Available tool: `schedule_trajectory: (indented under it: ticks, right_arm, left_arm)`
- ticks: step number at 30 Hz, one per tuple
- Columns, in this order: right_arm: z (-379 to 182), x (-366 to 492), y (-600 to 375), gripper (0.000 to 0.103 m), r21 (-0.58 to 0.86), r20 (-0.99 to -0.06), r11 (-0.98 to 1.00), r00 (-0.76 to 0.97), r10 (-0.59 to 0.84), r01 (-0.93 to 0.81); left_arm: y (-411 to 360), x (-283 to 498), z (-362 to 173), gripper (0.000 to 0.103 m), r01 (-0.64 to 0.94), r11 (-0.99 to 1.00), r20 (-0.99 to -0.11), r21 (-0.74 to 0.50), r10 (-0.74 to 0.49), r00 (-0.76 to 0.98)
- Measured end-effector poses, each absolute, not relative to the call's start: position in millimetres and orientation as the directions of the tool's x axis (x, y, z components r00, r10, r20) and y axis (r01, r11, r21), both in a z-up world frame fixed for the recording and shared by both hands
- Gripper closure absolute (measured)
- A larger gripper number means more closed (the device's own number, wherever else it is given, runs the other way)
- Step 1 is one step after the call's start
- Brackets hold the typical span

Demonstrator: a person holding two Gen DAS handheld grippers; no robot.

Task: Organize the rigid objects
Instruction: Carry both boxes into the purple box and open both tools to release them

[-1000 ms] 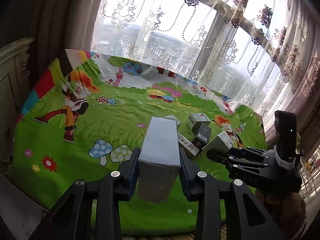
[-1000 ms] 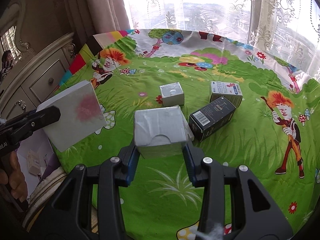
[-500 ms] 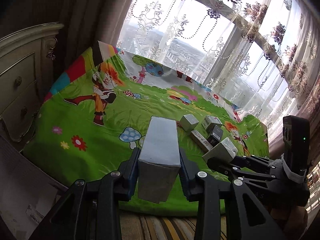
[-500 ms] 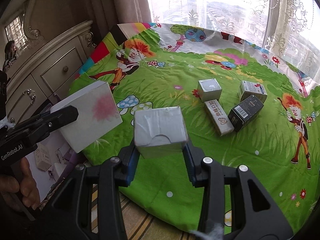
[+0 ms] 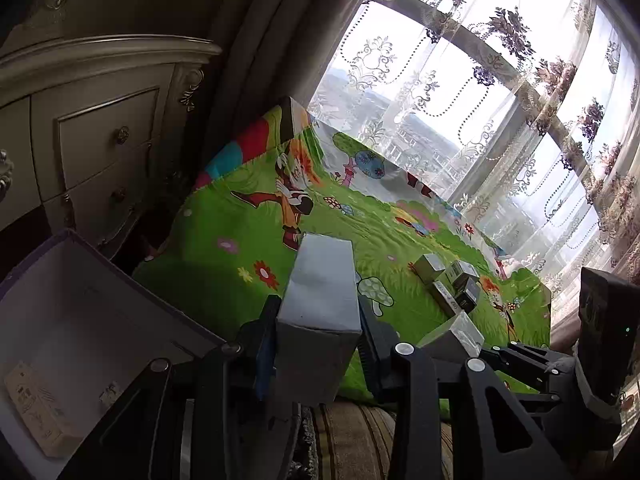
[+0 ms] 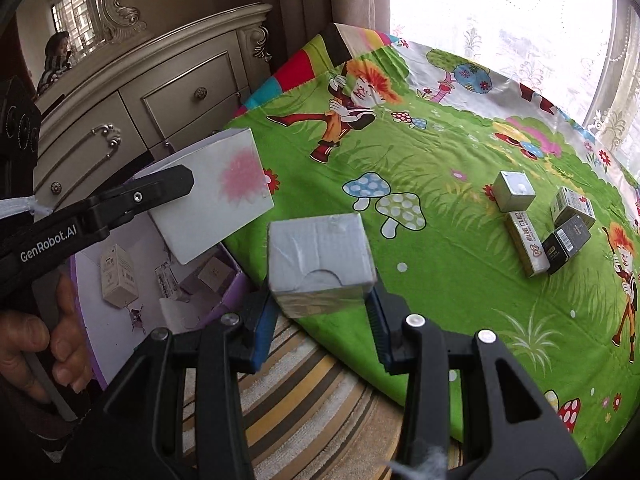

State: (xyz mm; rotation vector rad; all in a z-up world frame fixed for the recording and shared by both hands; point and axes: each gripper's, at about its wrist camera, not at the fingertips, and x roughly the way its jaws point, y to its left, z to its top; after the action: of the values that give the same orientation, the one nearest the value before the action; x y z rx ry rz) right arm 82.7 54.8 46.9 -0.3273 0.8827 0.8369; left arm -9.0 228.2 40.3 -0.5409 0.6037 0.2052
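Left gripper (image 5: 318,350): jaws clamped on a tall white cardboard box with a pink flower print (image 6: 218,192), held above the open purple-edged storage box (image 6: 120,320).
Right gripper (image 6: 320,320): jaws clamped on a squat grey cardboard box with a tuck flap (image 6: 320,260), held over the near edge of the green cartoon-print mat (image 6: 460,300).
Storage box: stood beside the mat, in front of the cream carved dresser (image 6: 160,92); several small cartons (image 6: 116,276) lay inside.
Mat: four small boxes (image 6: 536,220) clustered at its far side, touching or nearly so.
Floor: striped rug (image 6: 312,396) under the mat's edge.
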Motion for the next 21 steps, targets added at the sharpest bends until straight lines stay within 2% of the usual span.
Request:
schedule_trajectory:
  ticks: [10, 21]
  right_arm:
    - [40, 34, 112, 0.057, 0.065, -0.809, 0.515, 0.257, 0.529, -0.855]
    - [23, -18, 162, 0.057, 0.060, -0.838, 0.368, 0.153, 0.523, -0.928]
  left_arm:
    - [290, -63, 22, 0.066, -0.501, 0.748, -0.625, -0.434, 0.151, 0.766]
    - [347, -105, -17, 0.066, -0.703, 0.557, -0.730, -0.443, 0.232, 0.643]
